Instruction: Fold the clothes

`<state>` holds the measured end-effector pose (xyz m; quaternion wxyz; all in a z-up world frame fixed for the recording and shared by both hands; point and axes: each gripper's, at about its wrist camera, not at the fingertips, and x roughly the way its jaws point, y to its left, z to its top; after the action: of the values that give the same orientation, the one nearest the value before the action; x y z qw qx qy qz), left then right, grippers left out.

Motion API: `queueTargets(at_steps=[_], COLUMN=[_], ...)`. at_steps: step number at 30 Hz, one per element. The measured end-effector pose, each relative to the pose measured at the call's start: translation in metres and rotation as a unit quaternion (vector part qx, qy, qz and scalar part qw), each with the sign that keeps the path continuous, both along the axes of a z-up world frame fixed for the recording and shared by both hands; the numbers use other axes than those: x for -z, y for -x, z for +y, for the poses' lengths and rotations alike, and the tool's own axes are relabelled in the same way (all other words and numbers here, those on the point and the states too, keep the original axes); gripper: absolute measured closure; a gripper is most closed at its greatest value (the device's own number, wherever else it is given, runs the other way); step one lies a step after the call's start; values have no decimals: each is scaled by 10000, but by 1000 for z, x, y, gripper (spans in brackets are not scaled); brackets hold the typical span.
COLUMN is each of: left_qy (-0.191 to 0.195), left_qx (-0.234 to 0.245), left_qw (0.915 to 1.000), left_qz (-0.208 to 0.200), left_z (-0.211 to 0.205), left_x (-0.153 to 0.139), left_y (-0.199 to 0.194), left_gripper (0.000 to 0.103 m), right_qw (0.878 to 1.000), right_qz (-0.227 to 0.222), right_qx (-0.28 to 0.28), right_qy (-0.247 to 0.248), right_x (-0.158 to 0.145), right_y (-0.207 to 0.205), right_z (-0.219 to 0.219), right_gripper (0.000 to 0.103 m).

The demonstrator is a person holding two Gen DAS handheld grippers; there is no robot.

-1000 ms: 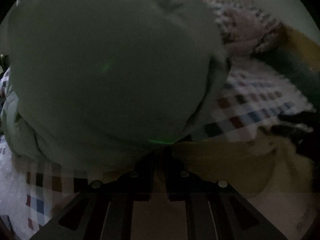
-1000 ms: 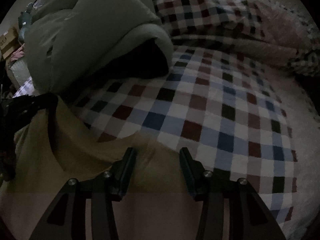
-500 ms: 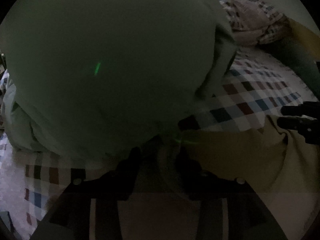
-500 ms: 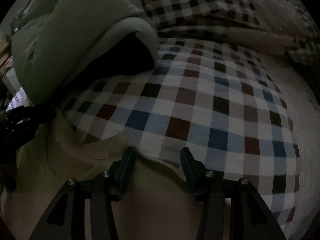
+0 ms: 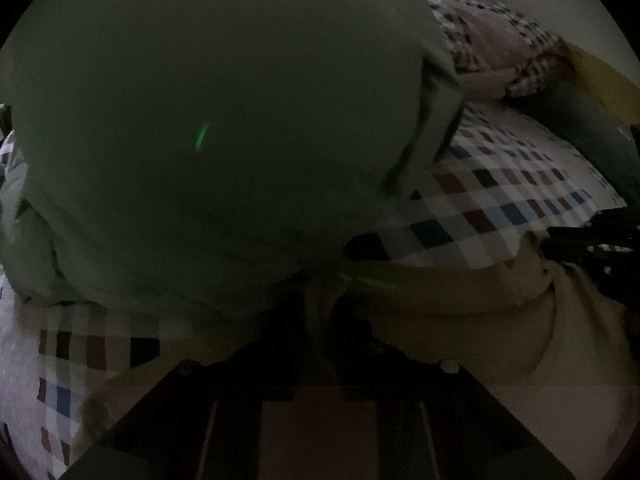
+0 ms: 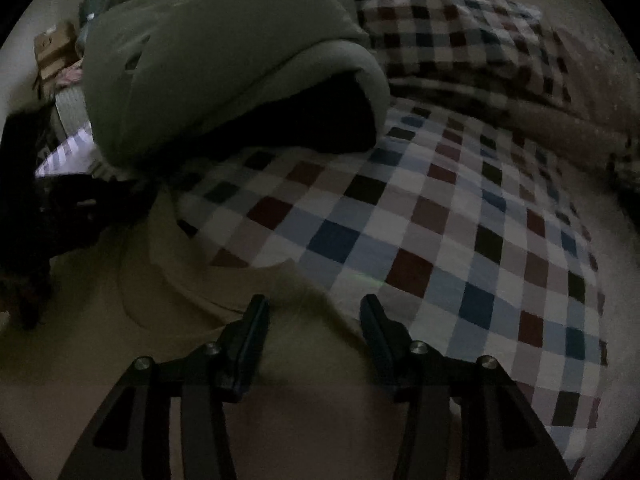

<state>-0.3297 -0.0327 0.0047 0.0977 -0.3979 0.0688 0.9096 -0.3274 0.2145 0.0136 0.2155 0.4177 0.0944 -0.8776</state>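
Much is lost to the dark here. In my left wrist view the green quilt (image 5: 208,128) bulges right above my left gripper (image 5: 320,300) and fills most of the picture, so I cannot see what lies behind it, and my own fingers are only black shapes. They stand nearly pressed together with a strip of the cream shirt (image 5: 460,300) caught between them; they spread half a second ago and have just been closing again. The shirt runs off to the right of my left jaws, its collar edge reaching toward the tip of my right gripper (image 5: 592,240), which is cut off at the frame's edge. In my right wrist view the right gripper (image 6: 314,308) shows clearly: its jaws stand apart over the shirt's (image 6: 192,312) shoulder, cloth lying between them, and the pads do not press on it, though they have just been closing. Ahead of them spreads the checked bedsheet (image 6: 440,240) of the bed, beyond it a checked pillow (image 6: 460,40), and up to the left the quilt (image 6: 224,60), with a black hollow beneath its fold. My left gripper (image 6: 80,208) is a dark blur at the left. Since a second ago the quilt looms larger in the left view.
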Motion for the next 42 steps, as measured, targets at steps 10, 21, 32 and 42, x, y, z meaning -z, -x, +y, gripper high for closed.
queueTargets(at_steps=[10, 21, 32, 42], left_qy=[339, -360, -1314, -1443], left_qx=[-408, -327, 12, 1284], left_qw=[9986, 9966, 9780, 9607], left_qz=[-81, 663, 1621, 1995], left_z=[7, -30, -51, 31], left_x=[4, -61, -193, -252], left_y=[-4, -90, -255, -458], left_gripper=[84, 28, 16, 10], right_qw=[9936, 9738, 9640, 9218], right_qz=[457, 1172, 1481, 2108], right_qx=[576, 1878, 1707, 2878], right_qy=[-860, 513, 1404, 1519], right_x=[6, -76, -187, -222], right_y=[10, -30, -270, -532], right_z=[-17, 47, 135, 190], right_gripper=[92, 44, 34, 21])
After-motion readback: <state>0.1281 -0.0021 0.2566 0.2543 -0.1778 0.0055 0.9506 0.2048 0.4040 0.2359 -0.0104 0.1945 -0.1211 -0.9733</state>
